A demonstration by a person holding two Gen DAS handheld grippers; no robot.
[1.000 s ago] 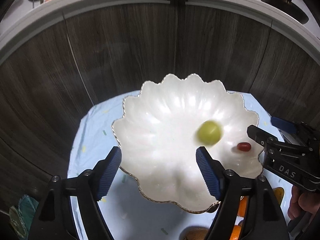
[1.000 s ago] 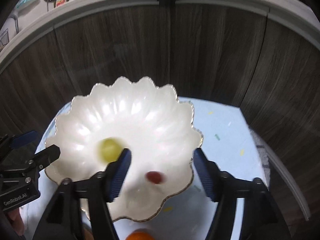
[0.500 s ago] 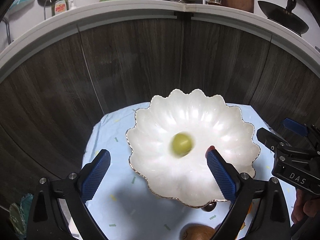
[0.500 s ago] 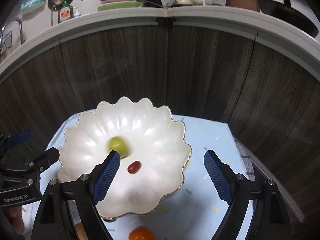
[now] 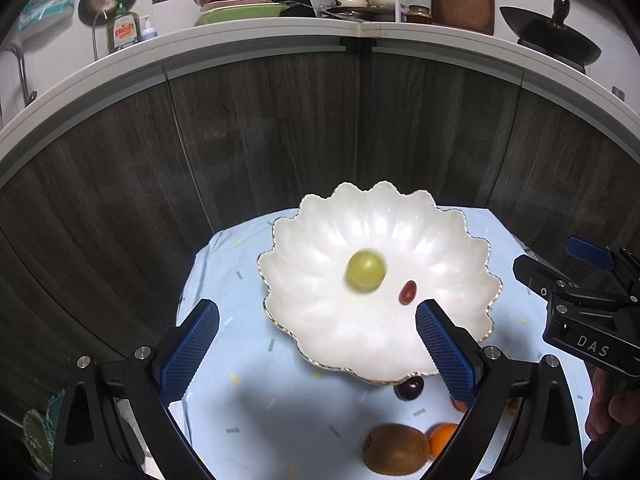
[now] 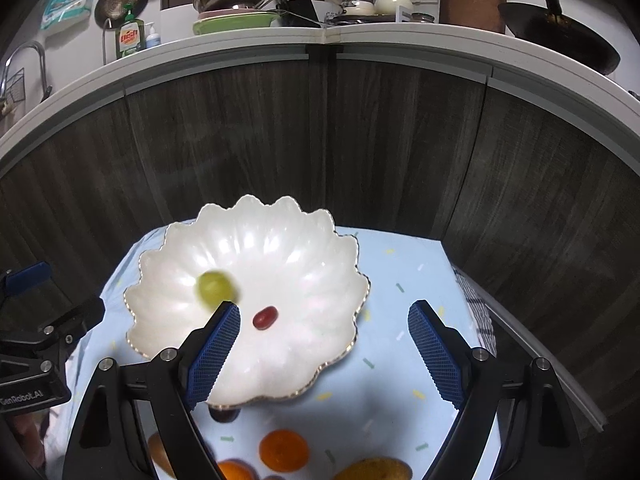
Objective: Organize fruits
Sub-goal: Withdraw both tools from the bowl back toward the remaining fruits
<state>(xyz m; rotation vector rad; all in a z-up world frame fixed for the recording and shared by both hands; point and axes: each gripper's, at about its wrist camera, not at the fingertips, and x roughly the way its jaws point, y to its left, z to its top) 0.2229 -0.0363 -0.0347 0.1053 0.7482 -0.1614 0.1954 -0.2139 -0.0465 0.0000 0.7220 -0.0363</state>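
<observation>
Fruits sit in and around the white scalloped bowl (image 5: pixel 376 320) on the pale blue cloth (image 5: pixel 256 408): a green grape (image 5: pixel 365 271), blurred and perhaps rolling, at centre, a small red fruit (image 5: pixel 407 292) at its 4 o'clock. A kiwi (image 5: pixel 395 449) and oranges (image 6: pixel 284 450) lie at the bowl's 6 o'clock. The left gripper (image 5: pixel 316 350) and right gripper (image 6: pixel 324 350) are both spread wide, holding nothing.

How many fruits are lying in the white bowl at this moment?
2 in the white bowl: a green grape left of centre, blurred, and a small red grape just right of it. The right gripper's finger could hide another.
</observation>
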